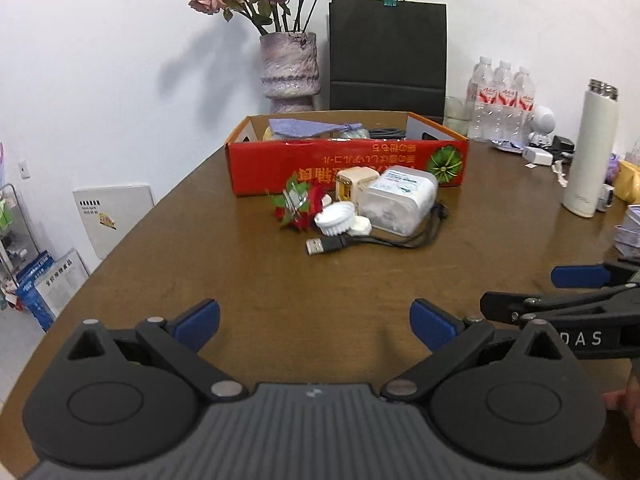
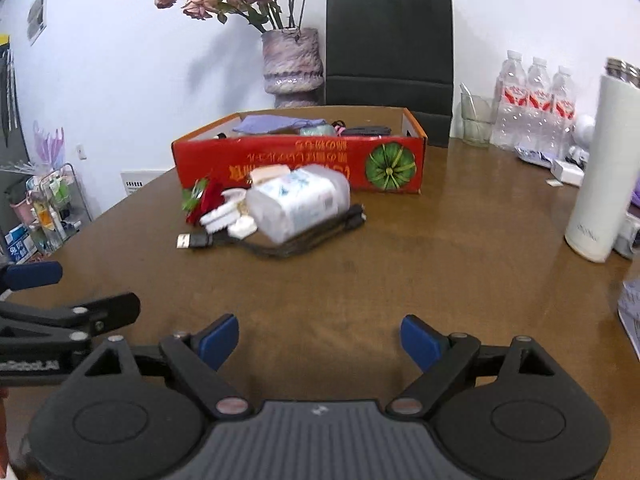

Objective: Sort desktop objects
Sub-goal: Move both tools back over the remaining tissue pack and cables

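Box contents mostly hidden: the red cardboard box (image 1: 344,164) near the worktop's far edge shows only a purple cloth (image 1: 308,126), a dark cable bundle (image 1: 386,133) and something pale green behind its front wall; the rest can't be made out. Right wrist view is motion-blurred around the clutter. Right side of the worktop (image 1: 280,280) is cut off by the frame; the small items there are too small to identify.

Counts:
- 1 clear plastic container (image 1: 400,200) with a printed label, lying on its side
- 1 cream USB charger plug (image 1: 354,184), touching the box's front wall
- 1 red artificial flower (image 1: 298,206)
- 1 white ridged cap (image 1: 335,219), plus 1 smaller white piece beside it
- 1 black USB cable (image 1: 360,242), plug end pointing toward the left edge
- 3 water bottles (image 1: 502,100), 1 white flask (image 1: 592,152), 1 vase (image 1: 290,70), 1 black paper bag (image 1: 387,52)

Clutter pile sits mid-worktop, just in front of the box, well apart from both tools.

Left hand-held gripper (image 1: 314,322): released, jaws wide, nothing between them, over the near edge. Right hand-held gripper (image 2: 319,338): released too, jaws spread wide and empty, alongside the left one, pile ahead and slightly toward the left.
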Motion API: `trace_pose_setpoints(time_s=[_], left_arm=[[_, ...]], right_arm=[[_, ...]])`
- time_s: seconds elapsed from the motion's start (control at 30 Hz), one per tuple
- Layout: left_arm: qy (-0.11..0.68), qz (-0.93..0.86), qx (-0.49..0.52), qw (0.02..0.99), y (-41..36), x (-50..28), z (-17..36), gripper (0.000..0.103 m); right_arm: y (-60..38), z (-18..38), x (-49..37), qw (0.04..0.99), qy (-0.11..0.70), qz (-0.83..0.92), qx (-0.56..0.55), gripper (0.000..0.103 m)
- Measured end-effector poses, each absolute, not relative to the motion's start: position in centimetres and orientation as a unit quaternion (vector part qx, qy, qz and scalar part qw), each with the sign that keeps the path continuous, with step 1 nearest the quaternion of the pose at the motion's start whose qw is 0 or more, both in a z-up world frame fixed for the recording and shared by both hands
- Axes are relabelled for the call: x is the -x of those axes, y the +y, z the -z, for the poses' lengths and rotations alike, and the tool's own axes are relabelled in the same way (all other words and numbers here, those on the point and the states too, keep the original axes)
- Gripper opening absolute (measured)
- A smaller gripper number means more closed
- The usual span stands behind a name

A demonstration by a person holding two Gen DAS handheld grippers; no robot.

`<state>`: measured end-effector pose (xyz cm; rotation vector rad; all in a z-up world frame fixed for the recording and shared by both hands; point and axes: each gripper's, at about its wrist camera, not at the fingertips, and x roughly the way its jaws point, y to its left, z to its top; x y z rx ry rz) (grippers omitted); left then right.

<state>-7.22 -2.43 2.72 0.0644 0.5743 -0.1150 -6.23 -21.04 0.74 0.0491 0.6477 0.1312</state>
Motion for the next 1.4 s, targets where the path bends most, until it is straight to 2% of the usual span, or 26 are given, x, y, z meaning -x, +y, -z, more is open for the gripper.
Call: trace_pose_setpoints(time_s=[0.07, 0.33, 0.6, 0.83, 1.1, 1.27, 1.33, 1.4], left_arm=[[0.284, 0.056, -0.030, 0.957, -2.5, 8.2, -2.3, 0.103], [0.281, 0.048, -0.027, 0.958, -2.5, 11.0, -0.7, 0.103], [0.294, 0.046, -0.018, 0.954, -2.1, 11.1, 0.6, 0.103], [0.304, 0.066, 0.011, 0.950, -0.9, 9.6, -1.2, 0.103], [0.256, 0.059, 0.070, 0.962, 1.6, 1.9, -5.0, 0.103], [0.282, 0.062, 0.092, 0.953, 1.4, -7.0, -5.6, 0.102], [0.302, 0.055, 0.089, 0.948, 0.9, -10.1, -5.0, 0.100], [0.329, 0.070, 0.100, 0.937, 0.7, -12.5, -4.0, 0.089]], right_arm=[[-21.3, -0.3, 7.2, 0.944, 0.324, -0.056, -0.040, 0.093], [-21.4, 0.1, 11.2, 0.947, 0.306, -0.067, -0.063, 0.092], [-20.8, 0.2, 11.6, 0.946, 0.308, -0.088, -0.050, 0.093], [-21.5, -0.3, 9.4, 0.937, 0.335, -0.082, -0.056, 0.095], [-22.7, -2.6, 3.7, 0.949, 0.306, -0.064, -0.033, 0.095], [-21.0, -4.3, -2.0, 0.957, 0.274, -0.094, -0.009, 0.094], [-19.8, -4.3, -3.2, 0.959, 0.257, -0.120, 0.014, 0.092], [-18.9, -3.7, -4.1, 0.958, 0.253, -0.133, 0.028, 0.084]])
